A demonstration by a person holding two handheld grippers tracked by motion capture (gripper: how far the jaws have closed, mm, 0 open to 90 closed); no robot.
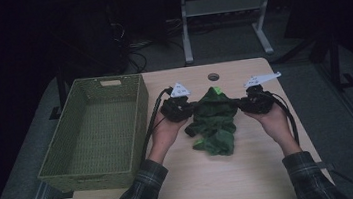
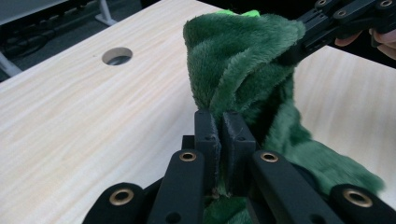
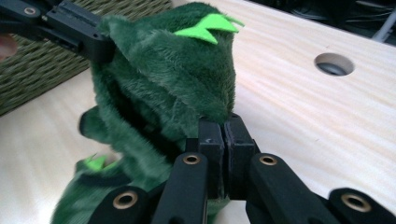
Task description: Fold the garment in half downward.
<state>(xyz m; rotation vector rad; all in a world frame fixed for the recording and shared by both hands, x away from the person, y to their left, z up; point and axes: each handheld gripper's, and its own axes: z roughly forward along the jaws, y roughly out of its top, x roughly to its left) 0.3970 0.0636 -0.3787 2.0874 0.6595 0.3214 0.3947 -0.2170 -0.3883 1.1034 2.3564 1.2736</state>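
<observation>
Basket [image 1: 99,133] left on table [image 1: 253,171]; plush garment [image 1: 214,120] right of it, between grippers.

No readable text, labels, brands or numbers anywhere. The white plates [image 1: 180,90] near the frame's middle carry small dark marks, too tiny and blurred to read.

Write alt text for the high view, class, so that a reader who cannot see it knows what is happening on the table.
Two hand-held grippers, the left gripper and the right gripper, each pinch a side of a dark green plush garment over a light wooden table. An empty green woven basket sits at the table's left edge, beside the person's left hand.
</observation>
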